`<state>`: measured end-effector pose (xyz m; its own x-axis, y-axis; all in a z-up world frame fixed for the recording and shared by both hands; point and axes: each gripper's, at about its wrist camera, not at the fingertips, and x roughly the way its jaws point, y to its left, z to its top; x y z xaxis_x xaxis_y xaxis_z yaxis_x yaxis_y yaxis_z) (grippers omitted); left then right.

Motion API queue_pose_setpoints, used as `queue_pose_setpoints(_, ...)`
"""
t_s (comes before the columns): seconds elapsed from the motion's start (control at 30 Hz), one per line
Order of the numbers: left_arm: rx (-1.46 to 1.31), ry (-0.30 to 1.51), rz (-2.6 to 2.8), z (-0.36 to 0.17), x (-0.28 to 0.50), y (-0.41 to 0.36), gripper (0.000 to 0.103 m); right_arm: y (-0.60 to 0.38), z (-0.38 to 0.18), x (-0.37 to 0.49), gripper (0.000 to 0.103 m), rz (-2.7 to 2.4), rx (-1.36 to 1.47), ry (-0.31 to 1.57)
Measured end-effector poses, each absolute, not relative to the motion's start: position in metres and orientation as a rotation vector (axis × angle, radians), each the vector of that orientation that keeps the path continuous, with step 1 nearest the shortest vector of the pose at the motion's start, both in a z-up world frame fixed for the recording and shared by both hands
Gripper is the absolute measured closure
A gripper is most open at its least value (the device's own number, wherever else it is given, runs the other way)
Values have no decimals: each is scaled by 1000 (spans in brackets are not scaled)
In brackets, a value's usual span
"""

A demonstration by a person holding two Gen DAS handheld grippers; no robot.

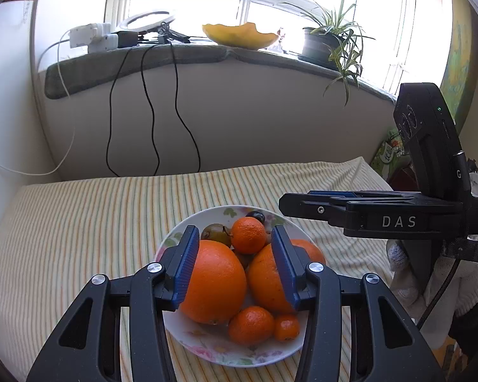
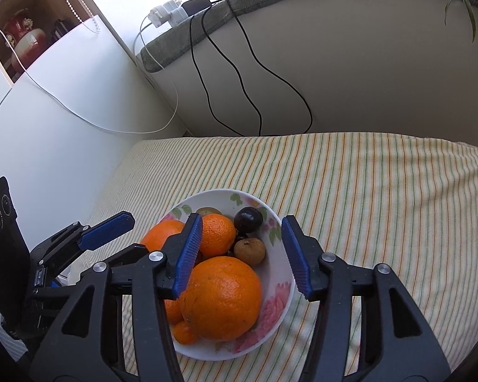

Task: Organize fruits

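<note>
A floral bowl (image 2: 278, 281) stands on the striped cloth (image 2: 382, 197) and holds the fruits: two big oranges (image 1: 215, 281), several small mandarins (image 1: 248, 235), a brown longan (image 2: 249, 251) and a dark plum (image 2: 248, 219) at 12 o'clock. The left gripper (image 1: 235, 262) hovers over the oranges with jaws partly apart — nothing is pressed between them. The right gripper (image 2: 247, 256) is wider apart, also holding nothing. From 1 to 4 o'clock of the bowl the cloth is free; the wall (image 2: 366, 63) closes the far edge.
</note>
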<state>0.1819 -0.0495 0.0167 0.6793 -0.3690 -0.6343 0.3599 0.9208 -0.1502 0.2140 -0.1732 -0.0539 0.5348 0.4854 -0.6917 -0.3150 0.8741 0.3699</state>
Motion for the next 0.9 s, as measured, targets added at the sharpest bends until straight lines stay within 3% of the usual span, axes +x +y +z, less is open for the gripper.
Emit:
queue_pose_setpoints(0.13,-26,706,-402,19,178,-44,55,-173,-46,201,36,470,177,841)
queue_pose_setpoints(0.23,-35,695,-394,21,172,-42,44,-173,-39,192,31,458,157,806)
queue_pose_setpoints(0.43,-39,662,-376,29,157,-37,33,-177,-20,163,20,424,104,717)
queue_pose_setpoints(0.9,-22,565,-312,51,104,-24,22,-181,23,86,1,342,-2,527)
